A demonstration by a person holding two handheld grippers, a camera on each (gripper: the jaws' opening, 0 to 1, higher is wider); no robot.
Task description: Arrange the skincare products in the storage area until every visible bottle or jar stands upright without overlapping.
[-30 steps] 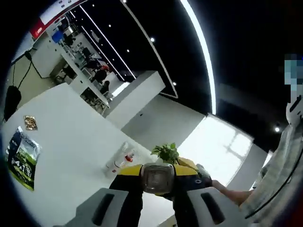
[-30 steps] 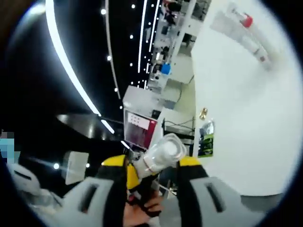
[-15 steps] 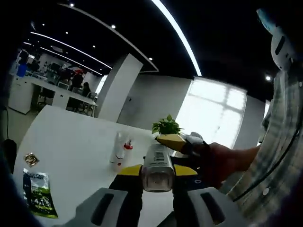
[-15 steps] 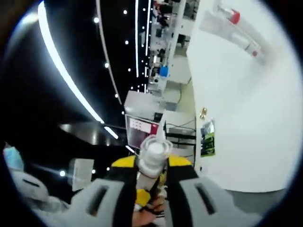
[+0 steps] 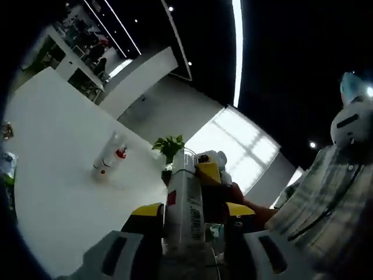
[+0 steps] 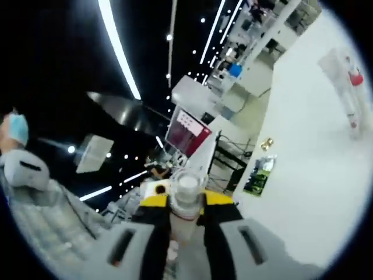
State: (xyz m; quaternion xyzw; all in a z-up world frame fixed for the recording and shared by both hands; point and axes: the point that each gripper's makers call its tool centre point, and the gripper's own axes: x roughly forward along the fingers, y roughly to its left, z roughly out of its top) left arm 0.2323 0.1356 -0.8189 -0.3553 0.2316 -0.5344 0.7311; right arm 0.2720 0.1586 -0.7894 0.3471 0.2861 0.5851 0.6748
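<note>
Change since earlier frames: both cameras have swung; in the left gripper view the clamped white tube (image 5: 184, 210), seen end-on half a second ago, now shows its long side, and the right gripper has come in close behind it.

Left gripper view
- Left gripper (image 5: 185, 224): jaws closed against the white tube, which rises upward between the yellow pads.
- Tube detail: small red mark and dark print on its side; the print is too small to read, and the lower end is cut off by the frame edge.
- Right gripper (image 5: 211, 175): directly behind the tube; its hold cannot be judged from this side.
- Person's hand (image 5: 247, 207): partly hidden behind the grippers.
- White table (image 5: 52, 163): a clear bottle with red cap (image 5: 109, 162) lies on its side, well apart from the grippers.
- Packet (image 5: 6, 166): cut off at the left edge.
- Green plant (image 5: 169, 146): beyond the table's far edge.

Right gripper view
- Right gripper (image 6: 186, 204): jaws pressed on the capped end of the tube (image 6: 187, 192), seen end-on.
- Tube body: hidden behind its own cap.
- Table (image 6: 303, 192): the red-capped bottle (image 6: 347, 93) lies near the upper right, blurred.
- Green packet (image 6: 259, 173): flat on the table, with a small gold item (image 6: 266, 143) just beside it; what it is cannot be made out.
- Shown here, not in the other view: the whole packet and a red panel (image 6: 187, 131) behind the table.
</note>
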